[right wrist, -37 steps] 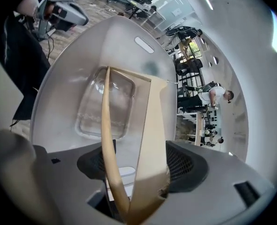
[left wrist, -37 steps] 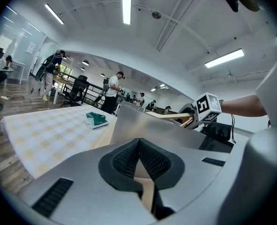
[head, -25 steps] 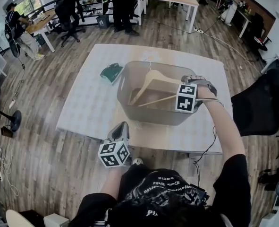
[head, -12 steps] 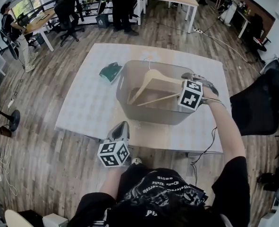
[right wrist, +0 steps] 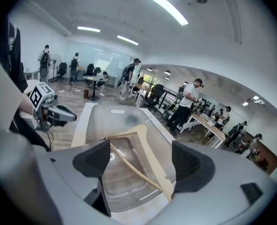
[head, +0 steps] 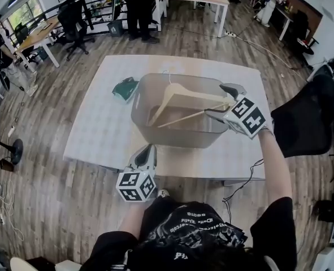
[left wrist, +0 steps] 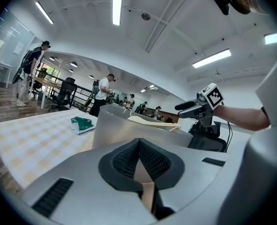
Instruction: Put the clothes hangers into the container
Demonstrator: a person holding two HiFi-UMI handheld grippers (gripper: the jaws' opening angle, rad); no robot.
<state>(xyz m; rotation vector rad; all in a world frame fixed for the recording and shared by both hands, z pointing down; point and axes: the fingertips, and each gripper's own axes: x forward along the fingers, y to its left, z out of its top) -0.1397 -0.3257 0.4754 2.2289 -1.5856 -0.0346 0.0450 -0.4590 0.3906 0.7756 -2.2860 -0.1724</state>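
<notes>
A wooden clothes hanger (head: 181, 95) lies tilted in the translucent grey container (head: 138, 95), its right end resting on the right rim. My right gripper (head: 222, 100) hovers at that rim with its jaws opening. In the right gripper view the hanger (right wrist: 147, 144) ends just ahead of the right gripper (right wrist: 140, 161), near the right pad, and neither pad presses on it. My left gripper (head: 147, 151) stays over the table's front edge, shut on nothing; in the left gripper view its pads meet at the left gripper (left wrist: 139, 146).
The container stands mid-table on a pale checked table (head: 99, 123). A folded green item (head: 124, 88) lies left of the container. A black chair (head: 305, 117) stands at the table's right side. Desks and people fill the room beyond.
My right gripper has let go of the hanger, spread its jaws and drawn back to the right. The hanger stays leaning in the container. The left gripper has not moved.
</notes>
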